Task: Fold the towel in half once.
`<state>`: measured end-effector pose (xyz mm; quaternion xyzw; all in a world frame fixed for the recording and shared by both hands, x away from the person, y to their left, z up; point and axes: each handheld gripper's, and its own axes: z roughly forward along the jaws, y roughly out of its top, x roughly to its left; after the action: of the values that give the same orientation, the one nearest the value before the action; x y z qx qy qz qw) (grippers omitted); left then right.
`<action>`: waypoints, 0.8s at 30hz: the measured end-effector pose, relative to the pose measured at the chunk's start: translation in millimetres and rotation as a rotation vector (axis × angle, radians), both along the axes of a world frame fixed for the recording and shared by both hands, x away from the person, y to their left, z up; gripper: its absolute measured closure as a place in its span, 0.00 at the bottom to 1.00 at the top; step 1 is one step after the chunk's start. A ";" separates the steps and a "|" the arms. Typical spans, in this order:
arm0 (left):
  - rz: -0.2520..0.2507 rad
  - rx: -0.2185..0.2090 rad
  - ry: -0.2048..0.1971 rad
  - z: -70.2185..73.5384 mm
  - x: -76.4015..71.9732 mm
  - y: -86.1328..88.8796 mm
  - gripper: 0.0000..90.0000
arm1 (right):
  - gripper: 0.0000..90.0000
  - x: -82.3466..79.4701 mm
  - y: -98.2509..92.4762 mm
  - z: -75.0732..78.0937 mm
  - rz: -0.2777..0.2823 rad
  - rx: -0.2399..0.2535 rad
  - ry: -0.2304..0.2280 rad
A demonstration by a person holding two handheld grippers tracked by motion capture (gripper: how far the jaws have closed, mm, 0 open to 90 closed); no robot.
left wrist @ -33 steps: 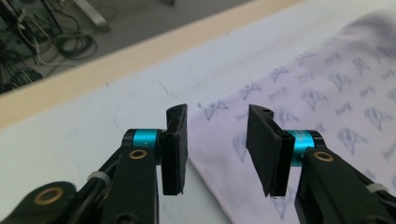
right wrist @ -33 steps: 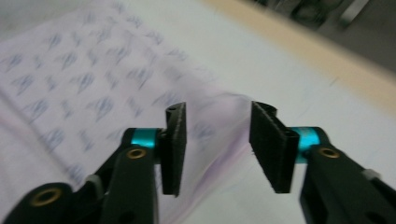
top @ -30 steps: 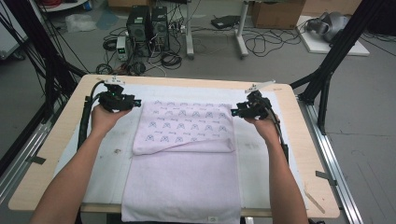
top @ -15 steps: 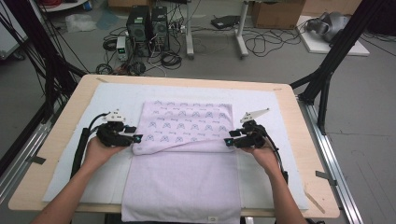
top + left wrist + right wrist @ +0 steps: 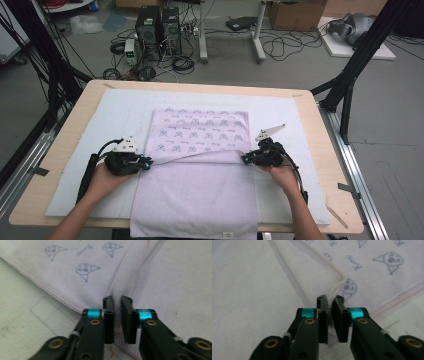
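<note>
Your left hand-held gripper (image 5: 148,163) has just closed and pinches the lilac towel's (image 5: 197,195) folded edge at 9 o'clock; your right hand-held gripper (image 5: 245,159) has just clenched the same fold at 3 o'clock. The towel lies mid-desk (image 5: 70,137) on a white mat (image 5: 112,112), with bare mat either side. Its near hem overhangs the desk edge.

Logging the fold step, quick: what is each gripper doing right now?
Left gripper: shut on the towel at its left folded edge.
Right gripper: shut on the towel at its right folded edge.

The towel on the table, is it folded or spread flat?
Folded: the towel has a plain layer lying over its printed half, its edge across the middle.
</note>
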<state>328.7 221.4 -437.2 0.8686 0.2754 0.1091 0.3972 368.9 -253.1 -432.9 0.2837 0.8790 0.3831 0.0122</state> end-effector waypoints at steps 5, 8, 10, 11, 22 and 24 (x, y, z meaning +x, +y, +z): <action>0.007 -0.021 -0.033 15.4 -4.5 6.9 0.96 | 0.97 -11.4 -10.3 12.3 -0.009 0.052 -0.058; -0.001 -0.049 -0.051 29.6 -11.8 12.0 0.96 | 0.97 -24.7 -13.4 26.5 0.006 0.079 -0.097; -0.019 -0.070 -0.056 38.5 -20.0 15.5 0.96 | 0.97 -37.3 -14.5 35.3 0.023 0.090 -0.123; -0.027 -0.076 -0.062 42.1 -25.8 17.6 0.96 | 0.97 -44.8 -15.3 38.8 0.032 0.103 -0.139; -0.093 -0.081 -0.021 38.7 -73.7 27.2 0.67 | 0.73 -98.8 -26.4 23.2 0.091 0.099 -0.091; -0.082 -0.077 -0.014 35.6 -69.5 25.1 0.68 | 0.71 -96.4 -24.2 25.7 0.087 0.118 -0.099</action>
<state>259.2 246.5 -401.6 0.8625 0.2407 0.0879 0.4364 272.6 -277.3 -407.2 0.2261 0.8646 0.4481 0.0222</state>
